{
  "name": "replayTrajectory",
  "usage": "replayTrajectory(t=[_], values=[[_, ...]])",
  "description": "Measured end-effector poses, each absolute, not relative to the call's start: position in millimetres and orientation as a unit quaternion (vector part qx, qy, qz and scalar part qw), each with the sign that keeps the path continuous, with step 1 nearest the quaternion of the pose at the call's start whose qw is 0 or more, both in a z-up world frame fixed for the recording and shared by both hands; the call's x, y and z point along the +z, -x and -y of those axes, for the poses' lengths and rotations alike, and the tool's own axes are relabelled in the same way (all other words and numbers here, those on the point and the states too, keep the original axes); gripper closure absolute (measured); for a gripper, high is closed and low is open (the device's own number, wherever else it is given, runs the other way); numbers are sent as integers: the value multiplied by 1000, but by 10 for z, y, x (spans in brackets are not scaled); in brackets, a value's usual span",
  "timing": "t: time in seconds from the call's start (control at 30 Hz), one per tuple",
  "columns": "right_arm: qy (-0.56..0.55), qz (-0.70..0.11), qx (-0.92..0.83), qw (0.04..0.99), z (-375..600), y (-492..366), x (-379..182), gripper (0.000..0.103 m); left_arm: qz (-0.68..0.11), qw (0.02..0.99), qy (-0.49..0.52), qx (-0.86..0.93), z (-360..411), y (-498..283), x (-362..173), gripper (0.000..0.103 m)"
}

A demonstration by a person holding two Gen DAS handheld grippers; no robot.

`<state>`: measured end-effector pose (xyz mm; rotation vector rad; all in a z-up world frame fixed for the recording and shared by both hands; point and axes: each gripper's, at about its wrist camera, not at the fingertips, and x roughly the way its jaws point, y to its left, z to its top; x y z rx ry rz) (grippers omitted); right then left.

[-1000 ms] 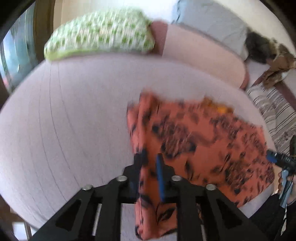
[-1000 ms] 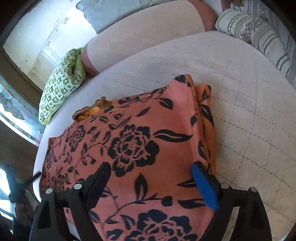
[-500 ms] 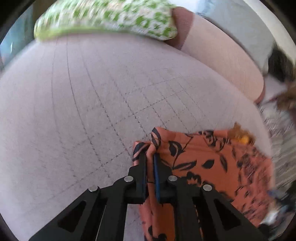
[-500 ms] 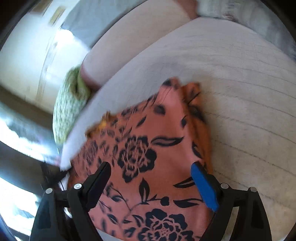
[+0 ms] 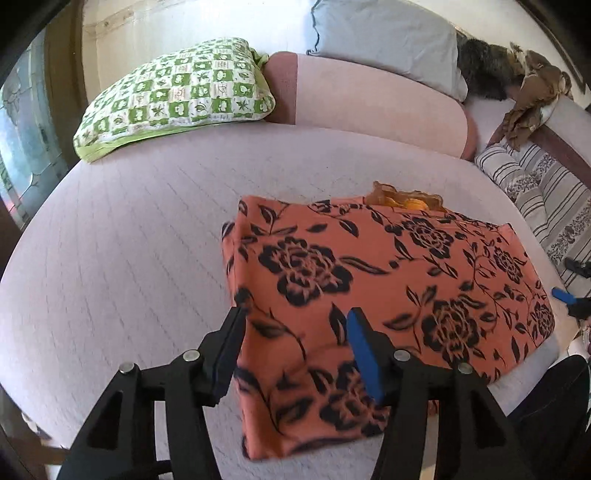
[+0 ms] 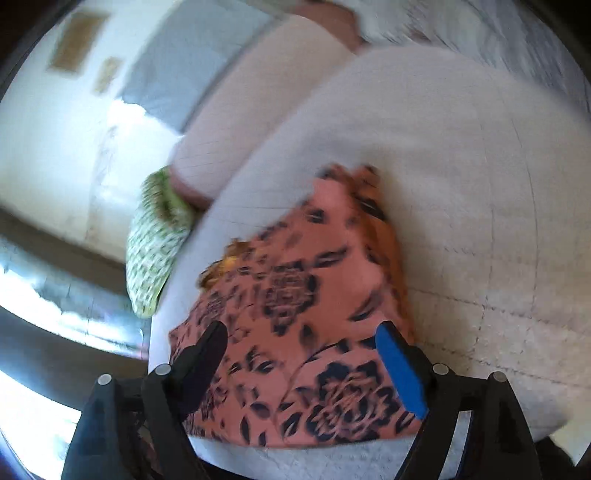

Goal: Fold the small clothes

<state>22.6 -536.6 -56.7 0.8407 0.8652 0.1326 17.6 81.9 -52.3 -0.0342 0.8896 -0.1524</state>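
While both claws hang over the bed, this is how things look.

Cloth: the orange cloth with black flowers point(image 5: 388, 280) lies flat on the bed, folded into a neat block with a doubled edge on its left side. A bit of yellow-brown fabric point(image 5: 406, 199) pokes out at its far edge.

Left claw: the left gripper point(image 5: 295, 354) has its fingers spread wide apart. It holds nothing. The cloth's near corner lies under the gap between the fingers.

Right claw: the right gripper point(image 6: 301, 365) is spread wide too, with nothing in it. It hangs over the cloth point(image 6: 314, 314). That picture is blurry.

Bed: the bed cover point(image 5: 129, 258) is pale pink-white with thin stitched lines in squares. The cloth sits near the front right part of it.

Pillows: a green and white checked pillow point(image 5: 177, 96) lies at the far left of the bed. A long pink bolster point(image 5: 369, 99) lies beside it along the back. A grey pillow point(image 5: 384, 37) leans behind the bolster.

Right side: a striped cushion point(image 5: 546, 192) sits past the bed's right edge, with a brown crumpled cloth point(image 5: 532, 92) above it.

Room: a cream wall point(image 5: 184, 22) stands behind the bed, and a window with patterned glass point(image 5: 18, 140) is on the left.
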Motion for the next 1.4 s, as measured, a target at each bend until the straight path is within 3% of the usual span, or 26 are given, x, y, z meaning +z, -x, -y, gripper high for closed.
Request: replayTrajectory(t=[0.1, 0.3, 0.53, 0.73, 0.87, 1.07, 1.23, 1.4], values=[[-413, -398, 58, 817, 5293, 10, -513, 18, -421, 903, 25, -82, -739, 14, -490, 45], [-483, -417, -3, 770, 5187, 520, -940, 18, -421, 901, 33, -99, -503, 39, -532, 45], [-538, -375, -33, 754, 5296, 381, -1102, 17, -414, 901, 60, -110, -157, -150, -462, 44], [-503, -363, -39, 783, 5267, 281, -971, 17, -408, 904, 34, -126, 300, -358, -497, 40], [-494, -377, -48, 782, 5246, 253, -1016, 17, -499, 862, -23, -90, 517, -649, -1012, 40], [-436, -376, -62, 815, 5252, 174, -839, 17, -472, 878, -15, -83, 552, -613, -795, 40], [-461, -393, -67, 793, 5305, 125, -1021, 17, -484, 871, -21, -79, 590, -646, -840, 40], [-449, -367, -55, 813, 5287, 133, -848, 17, -476, 875, -17, -85, 630, -660, -803, 40]])
